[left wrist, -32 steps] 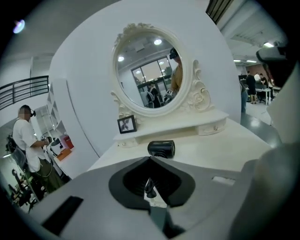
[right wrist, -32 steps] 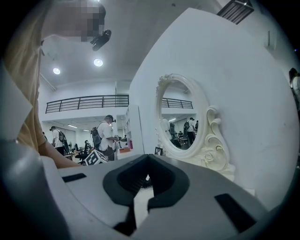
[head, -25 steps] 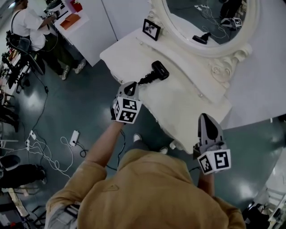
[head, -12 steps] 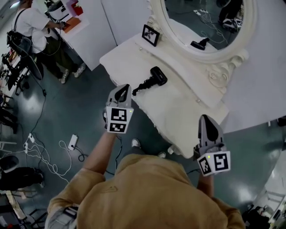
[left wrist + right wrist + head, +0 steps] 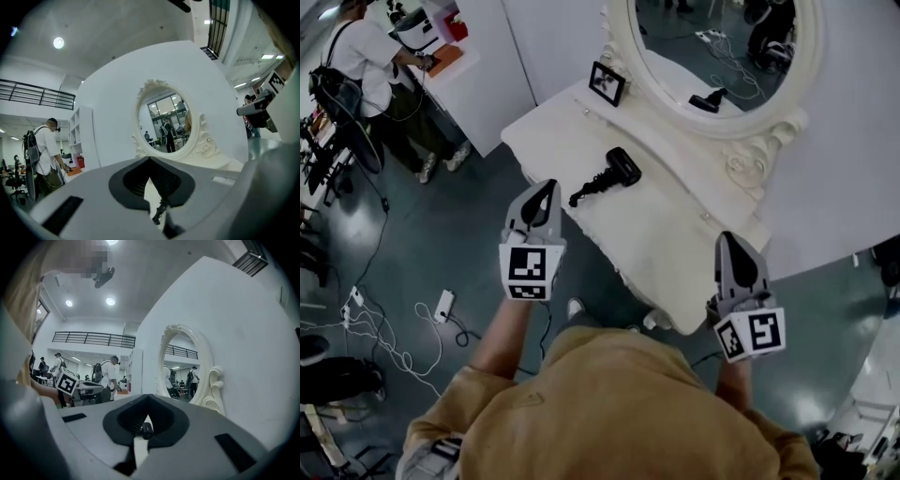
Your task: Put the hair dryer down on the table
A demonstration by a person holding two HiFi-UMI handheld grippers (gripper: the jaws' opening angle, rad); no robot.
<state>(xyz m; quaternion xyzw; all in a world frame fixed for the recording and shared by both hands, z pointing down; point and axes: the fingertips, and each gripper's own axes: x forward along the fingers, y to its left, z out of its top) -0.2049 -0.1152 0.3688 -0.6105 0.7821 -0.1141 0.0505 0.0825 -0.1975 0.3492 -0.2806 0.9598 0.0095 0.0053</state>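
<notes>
The black hair dryer [image 5: 609, 172] lies on its side on the white dressing table [image 5: 675, 234], handle and cord end toward the table's front-left edge. My left gripper [image 5: 546, 186] hangs just off that edge, a short way from the handle, shut and empty. In the left gripper view its jaws [image 5: 150, 159] meet at a point, and the hair dryer's handle [image 5: 161, 212] shows through the gap below them. My right gripper [image 5: 728, 238] is over the table's right front corner, shut with nothing in it; its tips [image 5: 148, 397] meet too.
An oval mirror [image 5: 722, 56] in an ornate white frame stands at the back of the table, with a small picture frame [image 5: 607, 82] at its left. A person [image 5: 361, 66] stands at a counter far left. Cables and a power strip [image 5: 443, 305] lie on the floor.
My left gripper has drawn back from the hair dryer's handle, down and left off the table edge. The hair dryer stays lying on the table. The right gripper has barely moved.
</notes>
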